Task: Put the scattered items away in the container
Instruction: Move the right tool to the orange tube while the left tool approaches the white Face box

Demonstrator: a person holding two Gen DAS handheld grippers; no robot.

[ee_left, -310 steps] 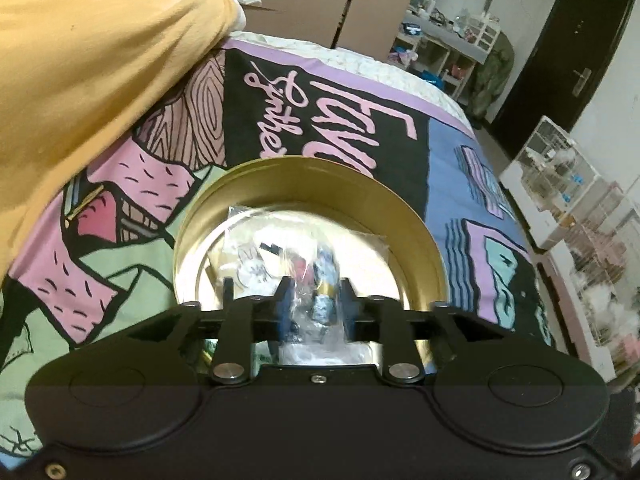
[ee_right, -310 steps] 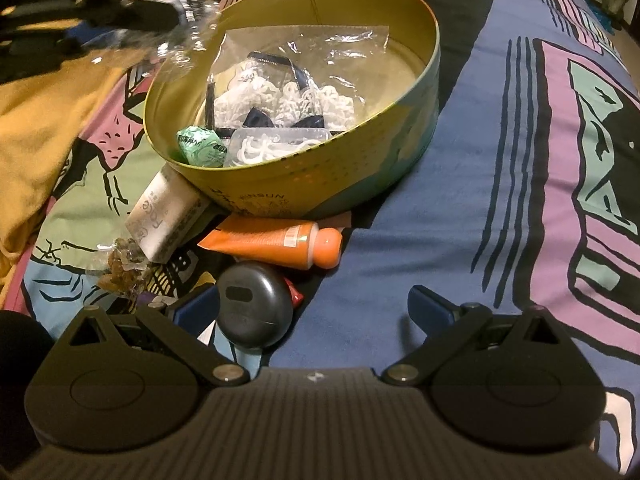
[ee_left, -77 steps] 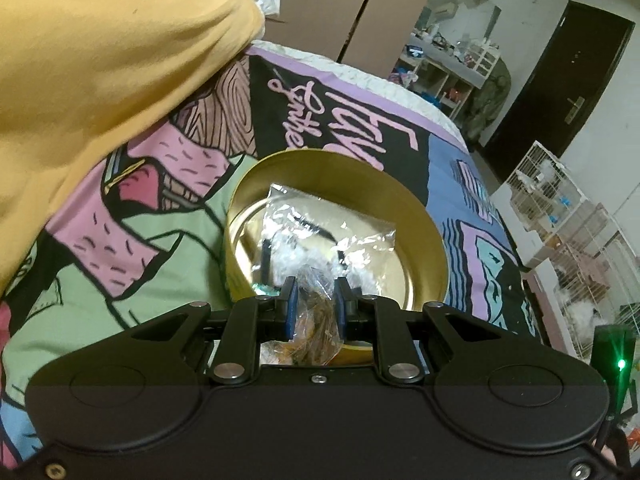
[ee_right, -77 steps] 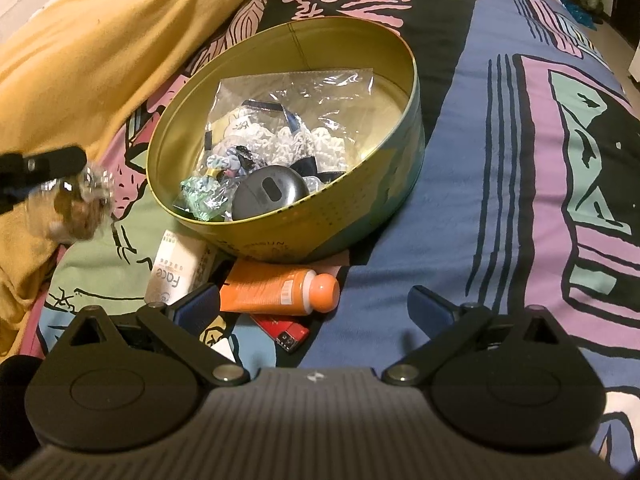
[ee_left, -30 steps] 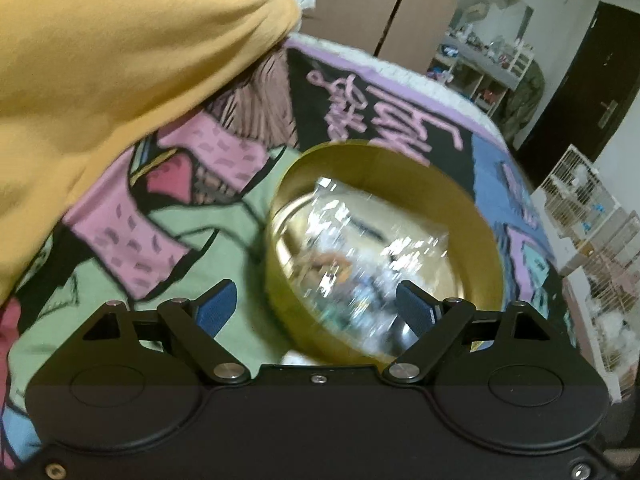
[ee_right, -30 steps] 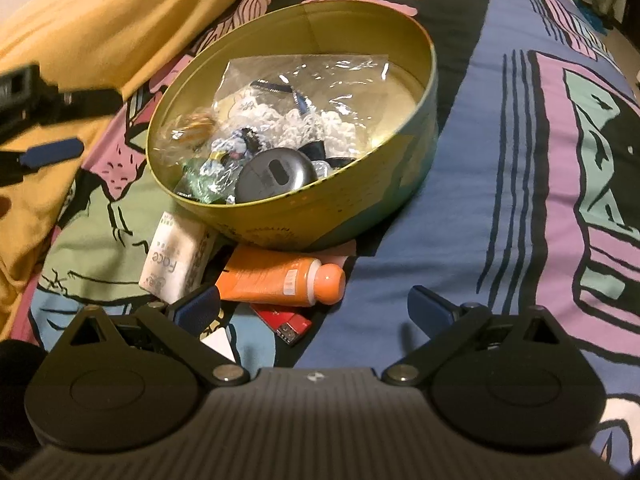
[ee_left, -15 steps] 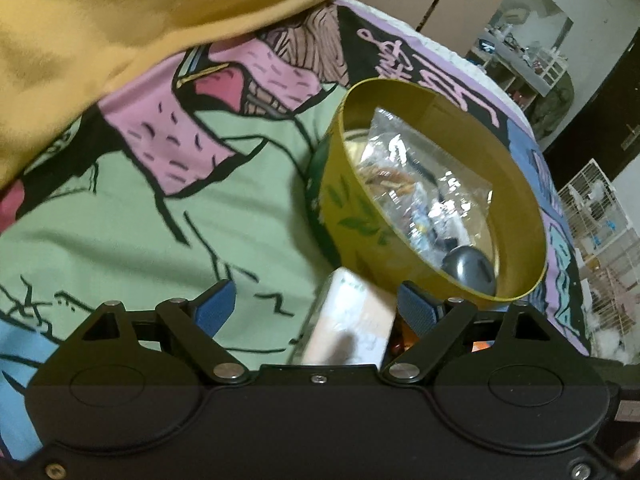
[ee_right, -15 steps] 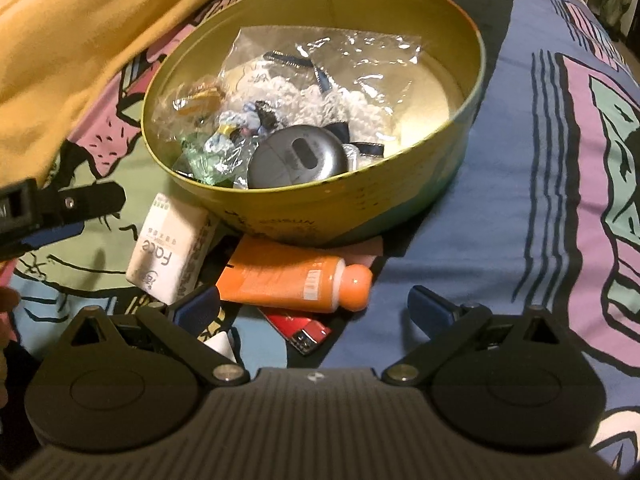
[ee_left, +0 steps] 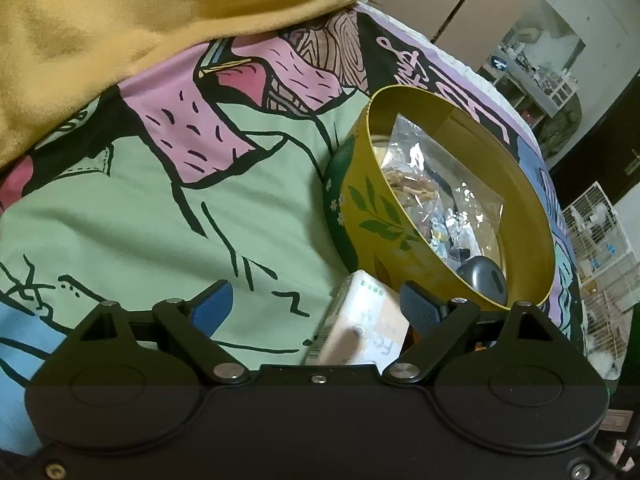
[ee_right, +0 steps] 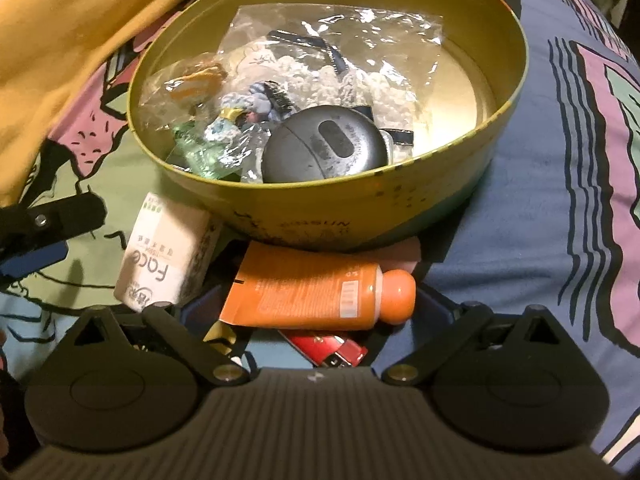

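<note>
Straddling the white tissue pack (ee_left: 362,330) beside the round tin (ee_left: 360,204), the left gripper (ee_left: 316,306) stands wide apart, untouching. Right view: right gripper (ee_right: 316,308) (jaws just narrowing, still apart) flanks the orange tube (ee_right: 316,294) lying against the tin (ee_right: 360,216).

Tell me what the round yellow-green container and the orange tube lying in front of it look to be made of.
The round yellow-green container looks like thin sheet metal, a tin: its gold inner wall has a soft metallic sheen, a vertical seam and a thin rolled rim, with leaves printed outside. The orange tube looks like soft plastic with a satin finish: its tail end is flat and crimped, its rounded cap smooth, though a laminate cannot be ruled out.
</note>
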